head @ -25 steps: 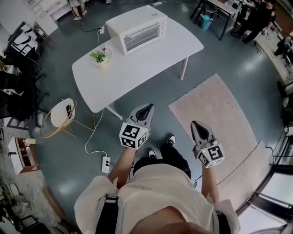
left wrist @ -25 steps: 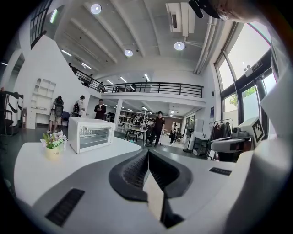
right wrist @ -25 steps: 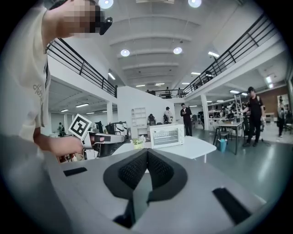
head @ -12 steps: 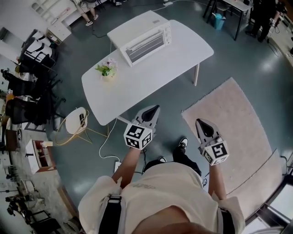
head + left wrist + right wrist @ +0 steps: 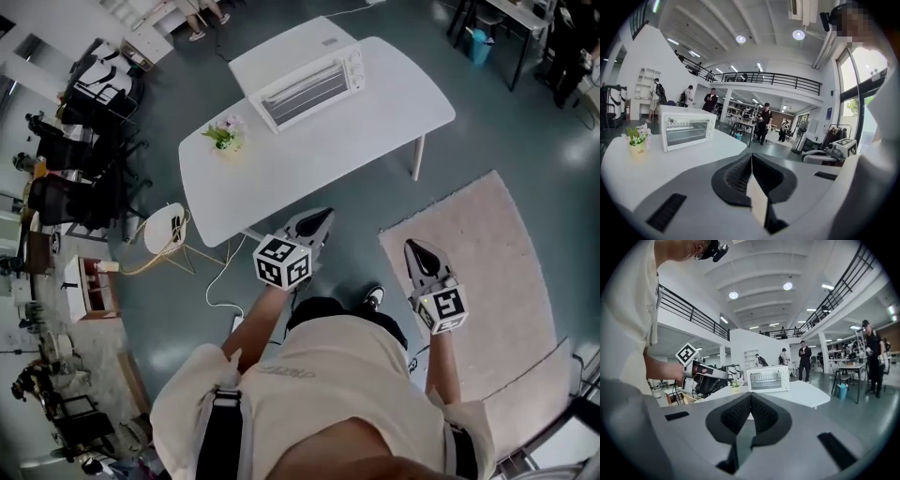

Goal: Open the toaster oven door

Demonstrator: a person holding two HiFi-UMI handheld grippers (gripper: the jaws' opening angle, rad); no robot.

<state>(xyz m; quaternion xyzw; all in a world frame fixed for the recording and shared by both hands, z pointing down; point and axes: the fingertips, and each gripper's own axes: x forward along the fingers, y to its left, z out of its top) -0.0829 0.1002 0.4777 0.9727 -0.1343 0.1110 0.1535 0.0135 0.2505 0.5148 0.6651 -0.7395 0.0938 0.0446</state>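
A white toaster oven (image 5: 300, 70) with its glass door shut stands at the far end of a white table (image 5: 375, 122); it also shows as the oven (image 5: 686, 126) in the left gripper view and the oven (image 5: 768, 378) in the right gripper view. My left gripper (image 5: 322, 219) hangs near the table's front edge, jaws pressed together with nothing between them. My right gripper (image 5: 413, 249) is held over the floor to the right, also shut and empty. Both are well short of the oven.
A small pot of flowers (image 5: 228, 136) sits on the table left of the oven. A round side stool (image 5: 166, 231) and a white cable lie left of the table, a pink rug (image 5: 478, 272) at right. Chairs and people are farther off.
The table and oven have shifted right and slightly nearer in the head view as I stepped forward. Both grippers stayed shut and kept their pose.
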